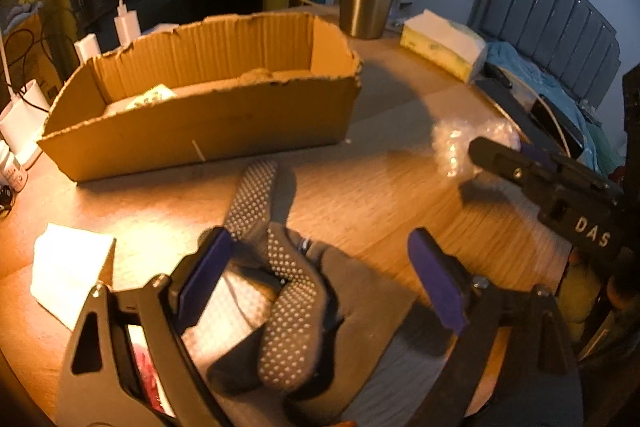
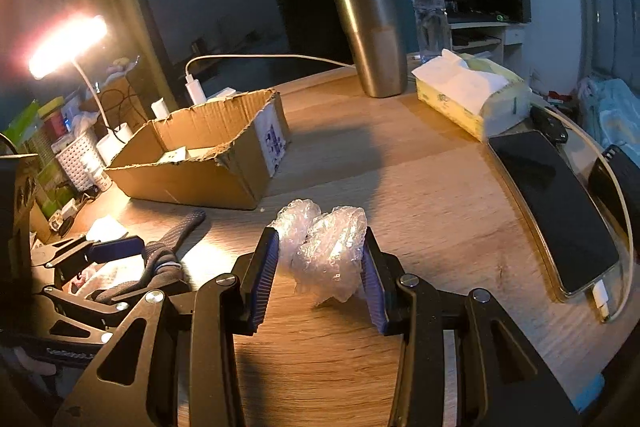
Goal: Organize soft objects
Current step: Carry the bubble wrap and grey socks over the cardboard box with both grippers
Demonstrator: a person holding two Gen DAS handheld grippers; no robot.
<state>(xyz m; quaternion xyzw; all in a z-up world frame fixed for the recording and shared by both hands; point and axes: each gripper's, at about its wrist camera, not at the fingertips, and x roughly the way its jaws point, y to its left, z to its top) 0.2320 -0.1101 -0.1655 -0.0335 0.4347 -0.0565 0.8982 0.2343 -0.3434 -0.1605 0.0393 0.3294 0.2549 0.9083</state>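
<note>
Left gripper (image 1: 320,267) held spread wide above grey dotted socks (image 1: 288,307); socks seen between pads, not pinched. Right gripper (image 2: 318,267) closed on bubble wrap wad (image 2: 328,251), wad squeezed between both blue pads, lifted slightly off wooden table (image 2: 420,227). Cardboard box (image 2: 208,163) placed ahead-left of right gripper, well apart. White tissue (image 1: 68,267) laid left of left gripper.

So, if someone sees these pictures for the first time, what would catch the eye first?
Probably the crumpled bubble wrap held between the pads of the right gripper, just above the wooden table. Next, the grey dotted socks lying under the open left gripper. Behind both stands the torn cardboard box, lit by a bright lamp.
</note>
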